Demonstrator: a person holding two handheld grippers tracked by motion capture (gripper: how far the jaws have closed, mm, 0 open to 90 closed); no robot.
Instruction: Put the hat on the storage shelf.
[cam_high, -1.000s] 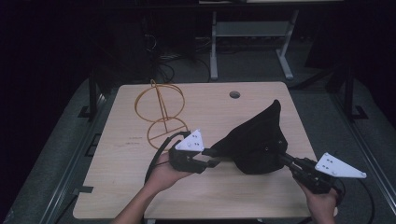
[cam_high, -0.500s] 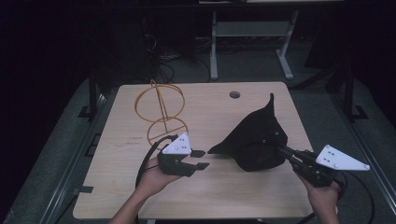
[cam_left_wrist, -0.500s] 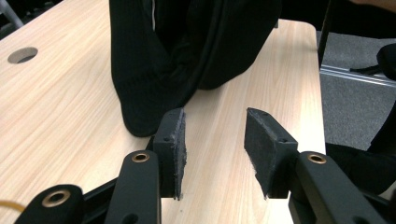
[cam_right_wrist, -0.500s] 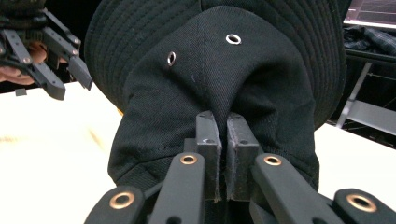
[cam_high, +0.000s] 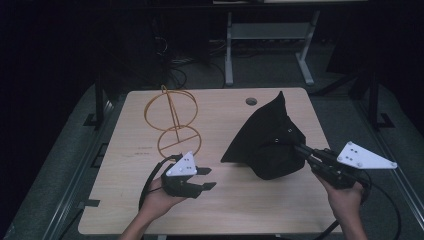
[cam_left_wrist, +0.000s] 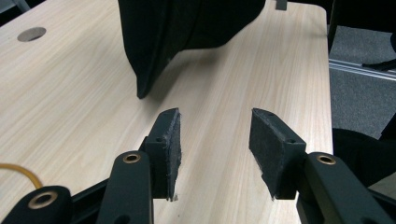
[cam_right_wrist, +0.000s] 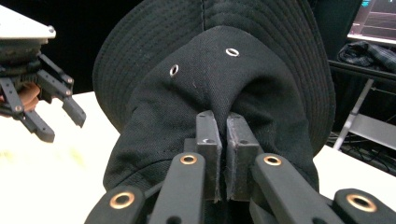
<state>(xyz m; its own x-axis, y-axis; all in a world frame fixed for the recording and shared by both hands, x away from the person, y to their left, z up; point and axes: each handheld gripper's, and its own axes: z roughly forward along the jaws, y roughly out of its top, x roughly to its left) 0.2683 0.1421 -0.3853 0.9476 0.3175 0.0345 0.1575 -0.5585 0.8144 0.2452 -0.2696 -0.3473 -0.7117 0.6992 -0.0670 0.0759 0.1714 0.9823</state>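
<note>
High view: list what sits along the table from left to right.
Yellow wire stand → left gripper, jaws open and just widened, nothing between them → black hat → right gripper, shut on the hat's crown.

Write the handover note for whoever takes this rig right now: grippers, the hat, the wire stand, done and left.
Right gripper: shut on the black hat, pinching the crown fabric and holding it tilted over the table, brim edge near the tabletop.
Left gripper: open, nothing between its fingers; its jaws have just been opening. It sits apart from the hat, at the brim side.
Gold wire stand: upright at the table's far left, bare.
Done: hat picked up by the right gripper.
Left: probably getting the hat onto the stand; the left gripper is free to help.
</note>
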